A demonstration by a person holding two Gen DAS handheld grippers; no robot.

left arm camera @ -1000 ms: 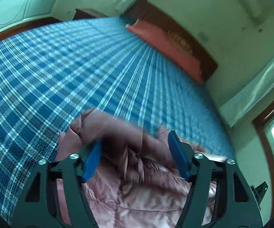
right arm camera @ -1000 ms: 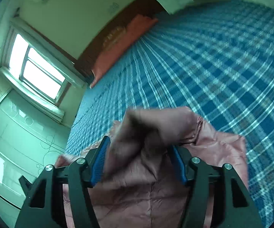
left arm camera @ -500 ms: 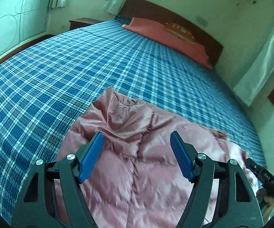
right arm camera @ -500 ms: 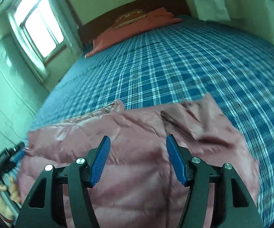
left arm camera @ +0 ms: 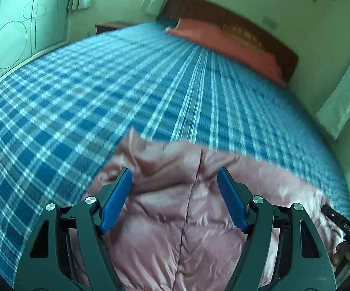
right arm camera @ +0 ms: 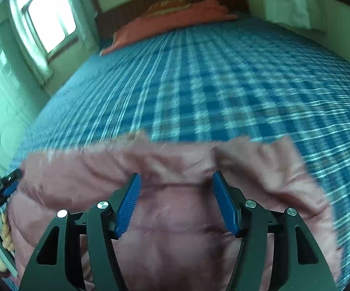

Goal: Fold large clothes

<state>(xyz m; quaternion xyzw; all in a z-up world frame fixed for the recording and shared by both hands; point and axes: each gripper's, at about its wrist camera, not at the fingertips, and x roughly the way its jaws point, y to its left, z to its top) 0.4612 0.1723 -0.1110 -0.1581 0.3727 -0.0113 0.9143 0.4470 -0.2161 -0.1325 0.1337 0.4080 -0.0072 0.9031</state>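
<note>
Blue-padded left gripper (left arm camera: 175, 181) and right gripper (right arm camera: 176, 185) hover spread, empty, above pink quilted jacket (left arm camera: 187, 230) lying widthwise across bed (left arm camera: 102, 84).

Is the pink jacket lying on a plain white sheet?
No, the jacket lies on a blue plaid sheet.

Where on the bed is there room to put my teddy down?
Lots of bare plaid bedspread lies between the pink jacket and the red pillow at the headboard, and more to the jacket's right. The near edge is crowded: the jacket and both grippers are there.
</note>
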